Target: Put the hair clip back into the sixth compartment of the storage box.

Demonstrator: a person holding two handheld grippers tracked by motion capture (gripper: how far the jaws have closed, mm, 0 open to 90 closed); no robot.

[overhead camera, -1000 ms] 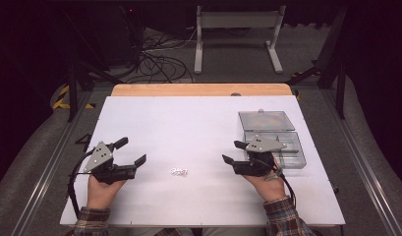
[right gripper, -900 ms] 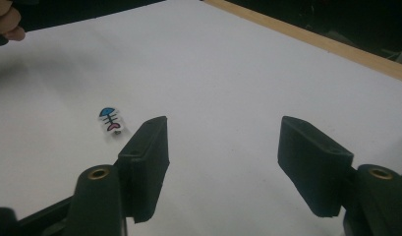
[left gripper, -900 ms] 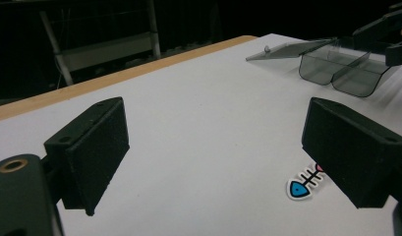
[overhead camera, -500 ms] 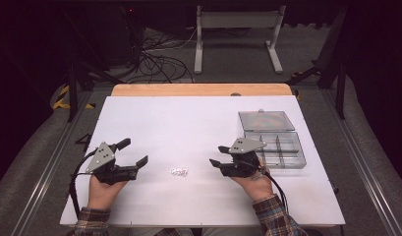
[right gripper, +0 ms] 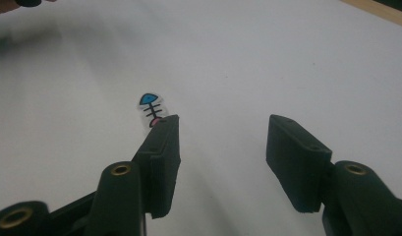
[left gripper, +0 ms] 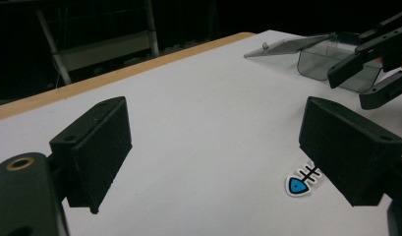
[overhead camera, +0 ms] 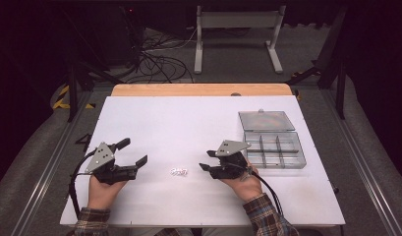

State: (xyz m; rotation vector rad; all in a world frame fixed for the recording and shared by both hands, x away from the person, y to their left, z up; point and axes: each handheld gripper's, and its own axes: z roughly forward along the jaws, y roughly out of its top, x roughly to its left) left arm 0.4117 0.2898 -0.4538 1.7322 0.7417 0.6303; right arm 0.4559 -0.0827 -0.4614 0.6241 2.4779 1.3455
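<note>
Two spread grippers flank a small sticker on the white table [overhead camera: 154,123].

Nearest, the left gripper [overhead camera: 132,154] and right gripper [overhead camera: 204,160] both stand wide and hold nothing, the sticker [overhead camera: 178,171] between them. From above it is a pale speck; the gripper views show a blue-headed fish skeleton. Farther right sits the clear compartment box [overhead camera: 274,149], lid open.
</note>
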